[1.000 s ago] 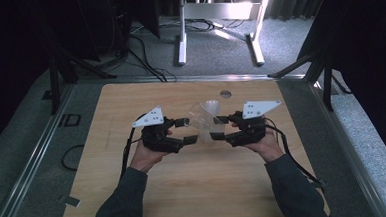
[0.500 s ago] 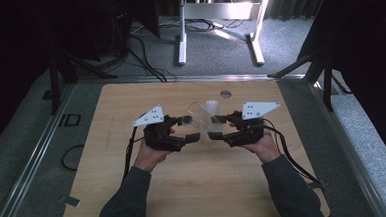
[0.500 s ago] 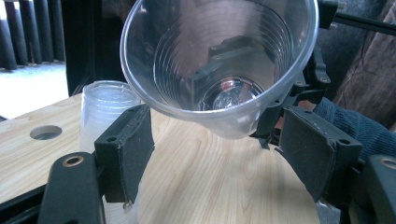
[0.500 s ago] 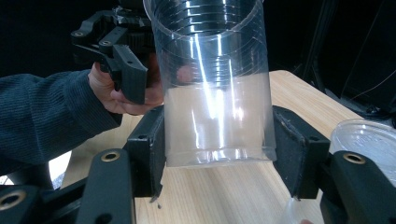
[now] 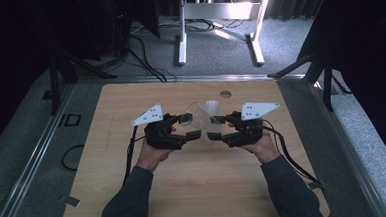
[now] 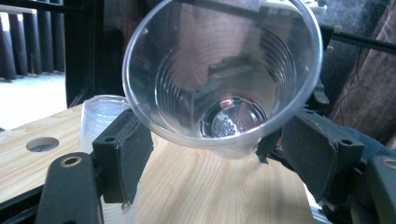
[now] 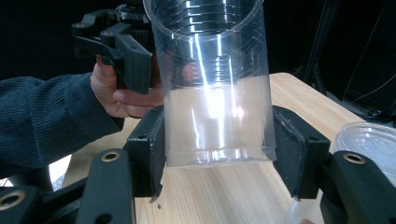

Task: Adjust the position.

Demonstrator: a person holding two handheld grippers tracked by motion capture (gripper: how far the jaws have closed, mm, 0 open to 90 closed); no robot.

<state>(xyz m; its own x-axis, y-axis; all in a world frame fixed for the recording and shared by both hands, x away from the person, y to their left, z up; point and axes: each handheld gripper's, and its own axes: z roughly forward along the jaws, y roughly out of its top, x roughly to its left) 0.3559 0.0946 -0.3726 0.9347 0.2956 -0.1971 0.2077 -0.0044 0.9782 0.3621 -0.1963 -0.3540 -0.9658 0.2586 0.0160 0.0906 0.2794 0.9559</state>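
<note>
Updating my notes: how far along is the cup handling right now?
Done: one clear cup is off the table, apart from the other cups. In hand: the right gripper clamps its base; the left gripper, at its mouth, has just been opening its jaws. Left: probably setting it down.

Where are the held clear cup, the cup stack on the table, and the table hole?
held clear cup (image 7: 215, 93), right gripper view, side wall.
cup stack (image 6: 100, 114), left gripper view, upper rim.
table hole (image 5: 225, 94), high view, centre.

Clear ribbed plastic cup (image 7: 215, 88) lies tipped sideways above the table.
</note>
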